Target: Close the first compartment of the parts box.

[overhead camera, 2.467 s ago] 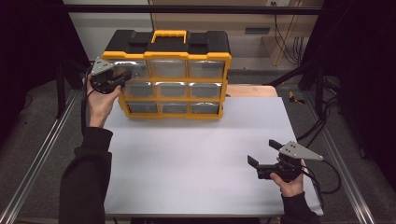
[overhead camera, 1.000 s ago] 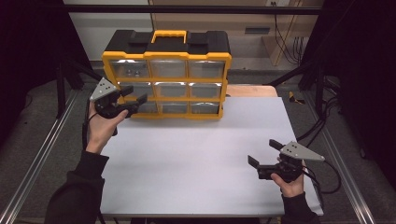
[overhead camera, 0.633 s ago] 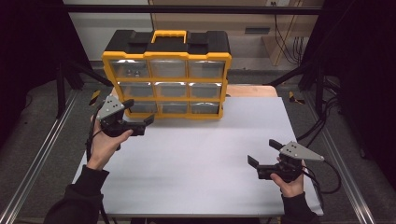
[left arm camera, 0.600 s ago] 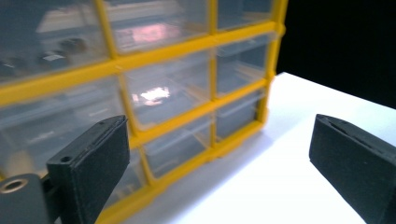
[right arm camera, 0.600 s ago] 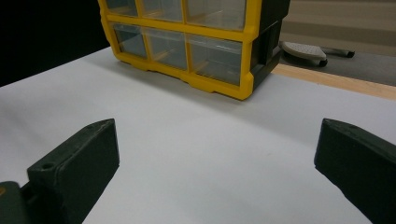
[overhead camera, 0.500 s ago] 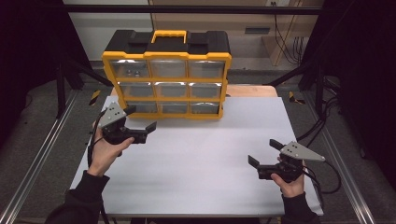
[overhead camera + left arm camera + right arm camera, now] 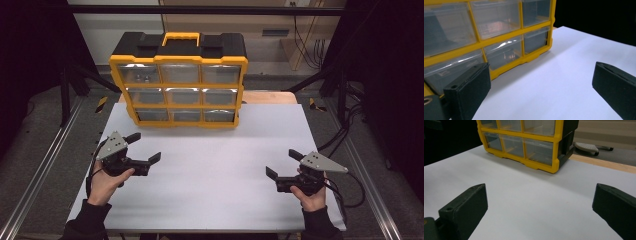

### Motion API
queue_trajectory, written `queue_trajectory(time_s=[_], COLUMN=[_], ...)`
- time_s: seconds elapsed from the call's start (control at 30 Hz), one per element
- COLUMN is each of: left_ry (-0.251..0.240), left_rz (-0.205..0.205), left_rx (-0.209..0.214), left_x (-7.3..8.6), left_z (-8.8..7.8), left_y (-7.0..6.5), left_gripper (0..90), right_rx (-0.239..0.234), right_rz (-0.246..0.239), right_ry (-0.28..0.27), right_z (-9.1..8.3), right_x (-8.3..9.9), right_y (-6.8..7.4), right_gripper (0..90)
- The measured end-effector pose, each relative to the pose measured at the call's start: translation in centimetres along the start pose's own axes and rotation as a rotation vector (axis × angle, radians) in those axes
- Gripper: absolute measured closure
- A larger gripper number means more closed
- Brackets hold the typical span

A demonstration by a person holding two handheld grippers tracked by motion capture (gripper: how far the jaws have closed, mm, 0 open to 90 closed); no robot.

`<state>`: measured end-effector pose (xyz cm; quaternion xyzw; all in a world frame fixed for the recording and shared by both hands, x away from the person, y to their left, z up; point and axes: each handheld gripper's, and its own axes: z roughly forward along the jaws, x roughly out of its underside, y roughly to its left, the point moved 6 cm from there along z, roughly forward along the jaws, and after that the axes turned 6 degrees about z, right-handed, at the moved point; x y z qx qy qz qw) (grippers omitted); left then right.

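**Both tools empty, drawer cabinet at the far edge**

My left tool point(image 7: 142, 149) hangs over the bench's point(image 7: 215, 175) left edge, its jaws just opened wide with nothing between them. My right tool point(image 7: 281, 163) sits near the right edge, jaws apart too. The yellow drawer cabinet point(image 7: 182, 85) stands at the far edge. Its clear drawers glare; I cannot make out their contents, and my left gripper view cuts off its top.

- The left gripper point(image 7: 142, 149) had a black body topped by a grey three-cornered plate; its jaws were thick, black, blunt-ended blocks, one with a small round hole
- The right gripper point(image 7: 284, 164) matched it; a black cable looped away from its rear
- Both forearms wore dark sleeves with ribbed cuffs
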<state>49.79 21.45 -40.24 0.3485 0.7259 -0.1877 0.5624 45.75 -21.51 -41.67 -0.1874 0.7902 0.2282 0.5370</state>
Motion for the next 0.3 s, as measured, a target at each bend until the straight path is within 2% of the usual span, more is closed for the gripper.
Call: queue_trajectory(time_s=[0.1, 0.2, 0.27, 0.3], left_ry=[-0.004, -0.022, 0.010, 0.005], left_rz=[-0.008, -0.036, -0.029, -0.034], left_rx=[-0.006, -0.009, -0.011, -0.023], left_x=[0.6, 1.3, 1.9, 2.1], left_z=[-0.2, -0.4, -0.5, -0.7], left_y=[0.0, 0.2, 0.5, 0.7], left_gripper=[1.6, 1.8, 2.7, 2.7], right_rx=[-0.003, 0.000, 0.003, 0.001], right_rz=[0.007, 0.002, 0.001, 0.003], right_ry=[0.001, 0.003, 0.005, 0.005], right_z=[0.0, -0.1, -0.1, -0.1], right_x=[0.0, 0.1, 0.1, 0.1], right_y=[0.0, -0.2, -0.1, -0.1], right_gripper=[0.5, 0.5, 0.5, 0.5])
